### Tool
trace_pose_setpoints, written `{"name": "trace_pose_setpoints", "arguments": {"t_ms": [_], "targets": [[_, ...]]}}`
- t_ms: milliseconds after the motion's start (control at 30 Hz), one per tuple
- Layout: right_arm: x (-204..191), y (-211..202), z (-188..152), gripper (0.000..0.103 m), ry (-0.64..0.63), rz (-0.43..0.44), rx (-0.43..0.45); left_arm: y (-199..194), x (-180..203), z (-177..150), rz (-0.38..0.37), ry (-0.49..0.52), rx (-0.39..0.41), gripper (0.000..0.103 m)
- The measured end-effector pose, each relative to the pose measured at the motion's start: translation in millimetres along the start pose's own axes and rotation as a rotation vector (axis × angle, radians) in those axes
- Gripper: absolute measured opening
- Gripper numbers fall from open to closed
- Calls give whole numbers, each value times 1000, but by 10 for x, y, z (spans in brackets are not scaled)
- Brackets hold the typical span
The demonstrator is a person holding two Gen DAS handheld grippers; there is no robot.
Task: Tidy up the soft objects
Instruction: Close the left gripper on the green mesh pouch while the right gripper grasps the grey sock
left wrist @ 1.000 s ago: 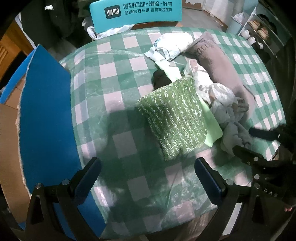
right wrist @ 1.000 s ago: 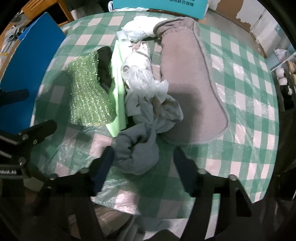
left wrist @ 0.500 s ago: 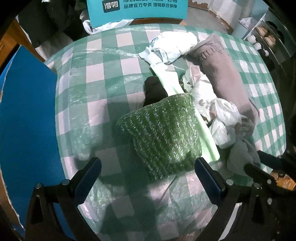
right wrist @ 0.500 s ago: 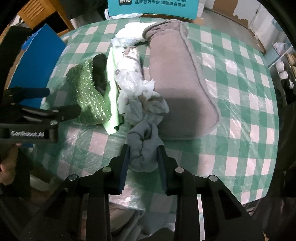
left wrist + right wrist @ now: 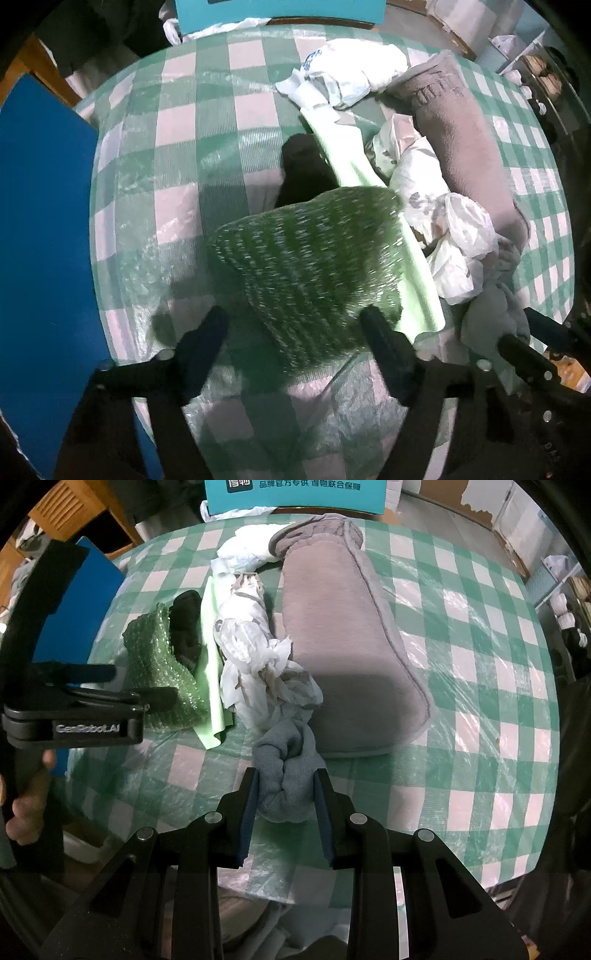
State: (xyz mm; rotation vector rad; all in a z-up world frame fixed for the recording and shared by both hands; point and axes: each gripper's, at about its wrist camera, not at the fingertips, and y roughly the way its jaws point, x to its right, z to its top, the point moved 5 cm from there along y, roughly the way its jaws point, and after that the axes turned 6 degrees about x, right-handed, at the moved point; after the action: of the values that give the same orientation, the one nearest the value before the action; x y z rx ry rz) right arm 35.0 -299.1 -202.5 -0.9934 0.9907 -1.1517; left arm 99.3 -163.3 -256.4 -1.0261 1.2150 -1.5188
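left wrist view: the left tool [image 5: 293, 326] is spread wide, released, its two fingers straddling the near corner of the green bubble wrap [image 5: 314, 269], which lies on the checked worktop [image 5: 207, 147] directly ahead. a pale green sheet [image 5: 373, 206] runs along the wrap's right edge; a black cloth [image 5: 301, 166] lies just beyond the wrap. farther right lie crumpled white plastic [image 5: 443, 229] and a long grey pad [image 5: 461, 147]. a blue board [image 5: 40, 221] stands to the left.

right wrist view: the right tool [image 5: 284, 790] is clenched on the grey sock [image 5: 286, 771], held between its fingers at the near end of the pile. the grey pad [image 5: 340, 646] lies ahead. the left tool [image 5: 147, 690] is at the left, beside the bubble wrap [image 5: 162, 668].
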Motion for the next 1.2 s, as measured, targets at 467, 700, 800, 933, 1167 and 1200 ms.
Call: {"name": "trace_pose_setpoints", "arguments": {"t_ms": [467, 700, 800, 933, 1167, 1200], "targets": [[-30, -52, 26, 29, -10, -5, 14, -196, -65, -160, -48, 13, 20, 35], [-70, -109, 40, 29, -18, -3, 24, -218, -212, -387, -77, -15, 23, 17], [-81, -114, 45, 29, -20, -4, 24, -277, -246, -405, -66, -16, 31, 27], [-99, -114, 52, 29, -22, -2, 26, -338, -306, -308, -58, -30, 70, 73], [-76, -101, 43, 29, -15, -5, 20, -252, -181, -262, -57, 1, 56, 81], [-73, -97, 44, 29, -14, -5, 19, -231, -165, -262, -54, 5, 49, 81]]}}
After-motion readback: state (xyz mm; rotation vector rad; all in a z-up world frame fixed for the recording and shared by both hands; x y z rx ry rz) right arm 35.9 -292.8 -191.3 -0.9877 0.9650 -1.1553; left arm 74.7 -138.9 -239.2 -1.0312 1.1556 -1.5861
